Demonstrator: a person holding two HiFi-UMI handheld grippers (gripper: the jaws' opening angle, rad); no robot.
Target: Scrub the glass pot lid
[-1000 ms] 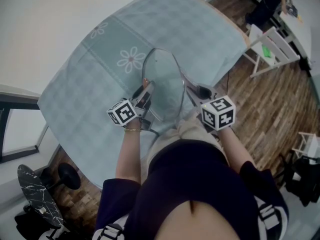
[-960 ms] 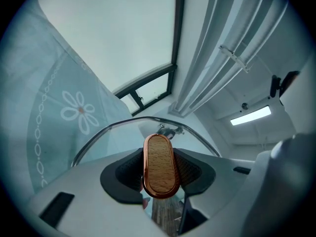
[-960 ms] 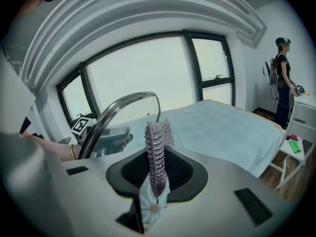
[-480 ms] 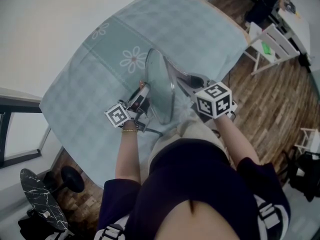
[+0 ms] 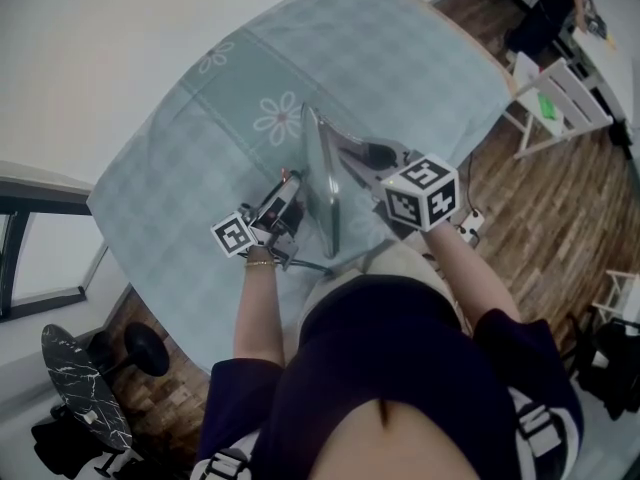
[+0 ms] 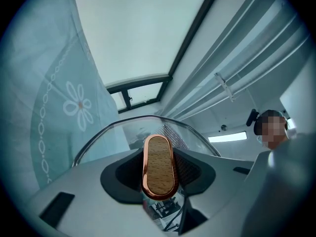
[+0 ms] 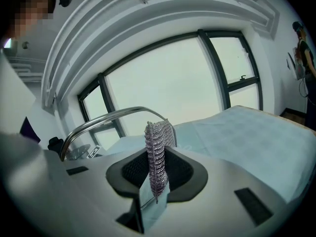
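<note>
A pale checked tablecloth with daisy prints covers the worktop. Above it the glass pot lid stands on edge. The left hand-held gripper is clamped on its copper-rimmed wooden handle. On the lid's opposite side, the right hand-held gripper pinches a steel mesh scrubber.

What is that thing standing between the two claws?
The glass pot lid, up on edge, as the head view shows. The left claw grips its wooden handle; the right claw holds a mesh scrubber.
</note>
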